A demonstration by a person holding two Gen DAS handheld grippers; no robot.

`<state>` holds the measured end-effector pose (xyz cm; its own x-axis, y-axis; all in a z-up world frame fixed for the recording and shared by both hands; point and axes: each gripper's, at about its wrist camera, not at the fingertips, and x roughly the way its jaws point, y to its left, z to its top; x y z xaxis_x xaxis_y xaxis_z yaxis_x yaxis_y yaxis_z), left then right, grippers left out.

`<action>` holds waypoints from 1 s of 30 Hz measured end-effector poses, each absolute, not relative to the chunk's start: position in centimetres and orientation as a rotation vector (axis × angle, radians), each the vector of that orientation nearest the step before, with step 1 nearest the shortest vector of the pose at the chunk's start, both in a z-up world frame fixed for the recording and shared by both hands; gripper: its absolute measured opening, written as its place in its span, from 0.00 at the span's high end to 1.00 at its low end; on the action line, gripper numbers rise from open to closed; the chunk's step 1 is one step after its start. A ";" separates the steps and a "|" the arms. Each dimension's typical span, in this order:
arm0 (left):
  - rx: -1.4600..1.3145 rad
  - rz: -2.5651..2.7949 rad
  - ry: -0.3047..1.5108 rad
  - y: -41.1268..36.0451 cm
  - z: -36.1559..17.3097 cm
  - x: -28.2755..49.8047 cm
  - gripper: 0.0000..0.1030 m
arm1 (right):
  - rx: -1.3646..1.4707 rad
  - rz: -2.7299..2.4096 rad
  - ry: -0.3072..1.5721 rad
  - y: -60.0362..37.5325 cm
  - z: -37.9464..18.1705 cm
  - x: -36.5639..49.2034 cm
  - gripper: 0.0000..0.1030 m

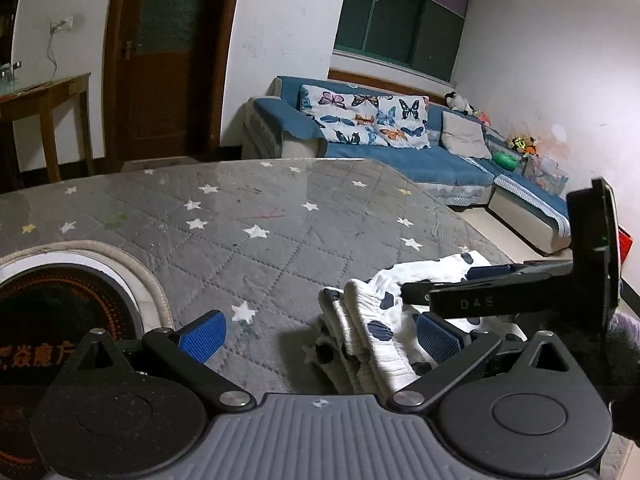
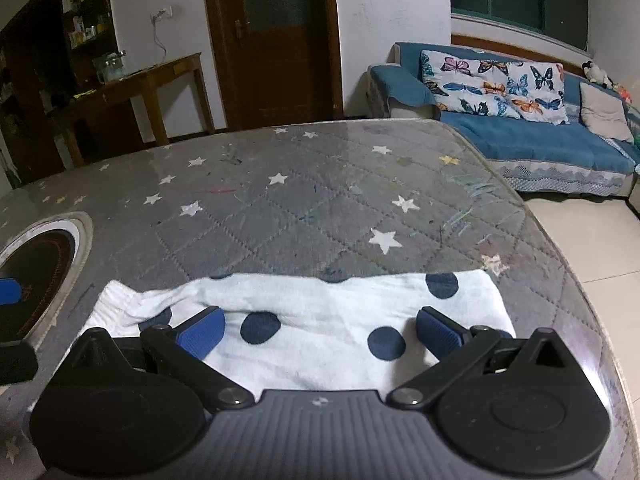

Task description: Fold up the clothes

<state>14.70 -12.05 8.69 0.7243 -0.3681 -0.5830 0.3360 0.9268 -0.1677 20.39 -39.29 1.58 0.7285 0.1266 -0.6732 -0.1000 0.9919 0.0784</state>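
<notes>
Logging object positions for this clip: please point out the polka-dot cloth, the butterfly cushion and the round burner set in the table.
polka-dot cloth (image 2: 320,320), right wrist view, on its flat white middle.
butterfly cushion (image 2: 496,86), right wrist view, on its printed front.
round burner (image 1: 60,316), left wrist view, on its dark glass face.

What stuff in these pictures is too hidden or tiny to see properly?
- Polka-dot cloth, right wrist view: its near edge is hidden under the right hand-held gripper, so its full shape is unclear.
- Round dark disc, left wrist view: cut off by the picture's left edge and the left hand-held gripper; its orange writing is partly hidden.
- Shelf bottles, right wrist view: too small and dim to name.
</notes>
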 end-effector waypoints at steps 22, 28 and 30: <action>-0.040 -0.364 0.742 -11.8 7.5 14.2 0.00 | 0.069 0.165 0.775 -39.3 2.5 20.1 0.00; -0.056 -0.348 0.761 -12.1 7.5 14.7 0.00 | 0.049 0.174 0.774 -39.8 2.3 16.4 0.00; -0.056 -0.338 0.765 -12.3 7.3 15.0 0.00 | 0.051 0.177 0.775 -40.1 2.2 15.3 0.00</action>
<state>15.02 -12.28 7.34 0.6700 -0.3199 -0.6699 0.2796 0.9447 -0.1714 15.31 -40.09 2.18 0.7003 0.1776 -0.6914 -0.1397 0.9839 0.1112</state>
